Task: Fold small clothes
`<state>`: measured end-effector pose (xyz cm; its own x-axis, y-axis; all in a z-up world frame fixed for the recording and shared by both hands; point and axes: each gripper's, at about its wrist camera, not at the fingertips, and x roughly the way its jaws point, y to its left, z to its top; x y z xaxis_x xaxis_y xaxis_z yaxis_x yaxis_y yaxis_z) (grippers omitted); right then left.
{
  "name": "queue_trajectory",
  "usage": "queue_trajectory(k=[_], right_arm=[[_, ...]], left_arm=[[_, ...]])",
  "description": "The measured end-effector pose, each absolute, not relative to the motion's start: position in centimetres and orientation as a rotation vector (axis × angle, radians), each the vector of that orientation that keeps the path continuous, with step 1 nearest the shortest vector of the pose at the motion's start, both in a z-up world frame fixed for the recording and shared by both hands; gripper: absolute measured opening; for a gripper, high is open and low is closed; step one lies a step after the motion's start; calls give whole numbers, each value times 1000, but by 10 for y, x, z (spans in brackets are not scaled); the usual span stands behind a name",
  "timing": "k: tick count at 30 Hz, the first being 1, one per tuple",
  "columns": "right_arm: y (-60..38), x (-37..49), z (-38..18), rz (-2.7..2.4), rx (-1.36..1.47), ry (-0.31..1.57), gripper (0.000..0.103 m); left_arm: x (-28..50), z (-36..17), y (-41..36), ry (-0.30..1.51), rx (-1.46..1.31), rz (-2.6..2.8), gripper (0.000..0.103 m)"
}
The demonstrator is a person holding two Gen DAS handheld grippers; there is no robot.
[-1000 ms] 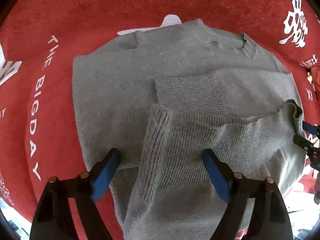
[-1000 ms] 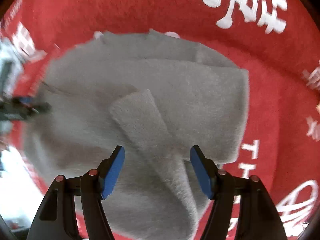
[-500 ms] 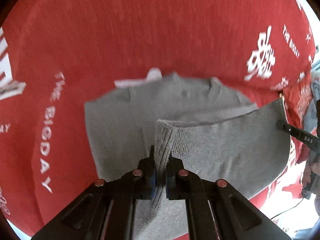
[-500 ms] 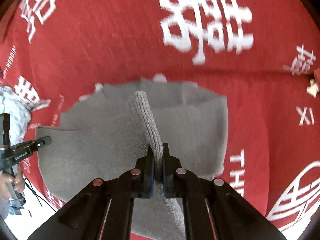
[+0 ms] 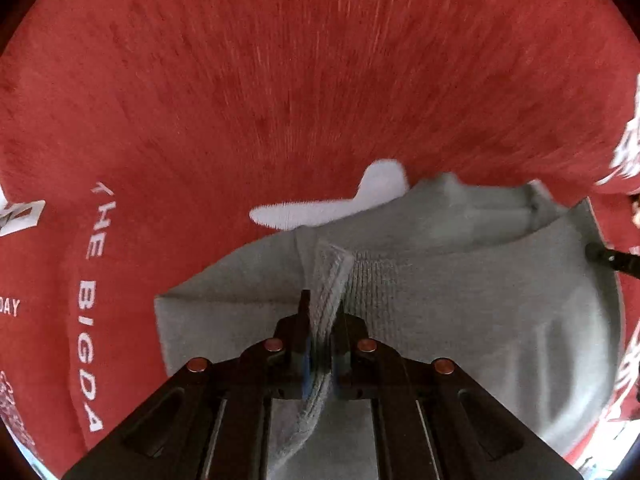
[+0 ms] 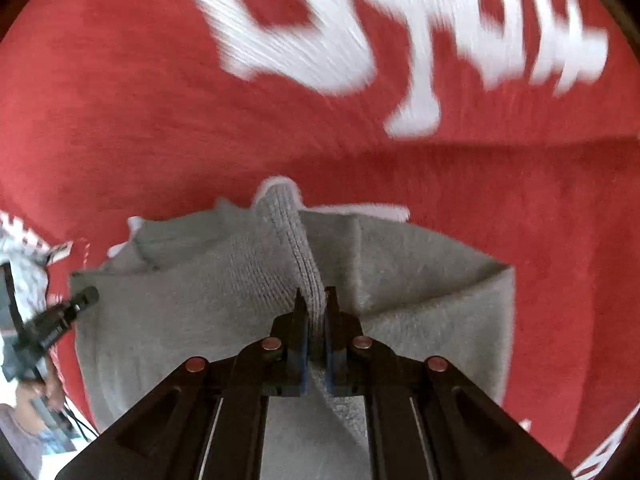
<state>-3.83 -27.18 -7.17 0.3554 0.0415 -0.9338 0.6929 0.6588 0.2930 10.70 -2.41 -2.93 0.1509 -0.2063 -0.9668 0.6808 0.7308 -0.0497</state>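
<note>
The left tongs are closed on a ribbed edge of the small grey knitted sweater, where a second ago they stood wide open above it; the right tongs have likewise gone from open to clamped on a raised ridge of the same knit. In both wrist views the pinched fold is now lifted off the layer beneath and has been carried toward the upper part of the frame, so that the lower half of the garment is being drawn over the upper half. This is judged to be a hem-to-neck fold under way, not yet laid down.

The sweater lies on the red cloth with white lettering that covers the bench, in the lower centre and lower right of the left view and the lower centre of the right view. Its neckline points toward the upper right of the left view; its long axis now runs across the frame, left to right.
</note>
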Motion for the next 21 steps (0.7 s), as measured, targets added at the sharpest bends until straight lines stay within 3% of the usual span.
queue_trajectory(k=[1, 2, 3, 5, 8, 10, 11, 12, 21], right_arm=[[-274, -39, -77, -483, 788, 1139, 7], [-277, -41, -81, -483, 814, 1120, 7], [-279, -43, -82, -484, 833, 1105, 7], [-280, -44, -80, -494, 833, 1093, 5], [-277, -42, -73, -558, 739, 1110, 8], [-276, -39, -68, -625, 675, 1125, 21], [-278, -39, -68, -654, 659, 1134, 35], [-279, -41, -67, -683, 655, 1141, 42], [-280, -102, -37, -570, 862, 1057, 47]], left_arm=[[107, -30, -25, 1254, 454, -661, 10], [109, -31, -26, 1240, 464, -642, 19], [111, -31, -25, 1228, 478, -612, 44], [122, -29, -18, 1160, 518, -478, 83], [142, -32, 1, 1189, 482, -406, 83], [151, -31, 11, 1207, 471, -367, 83], [153, -28, 17, 1209, 475, -348, 83], [154, -25, 20, 1206, 475, -345, 83], [105, 4, 52, 1302, 450, -534, 83]])
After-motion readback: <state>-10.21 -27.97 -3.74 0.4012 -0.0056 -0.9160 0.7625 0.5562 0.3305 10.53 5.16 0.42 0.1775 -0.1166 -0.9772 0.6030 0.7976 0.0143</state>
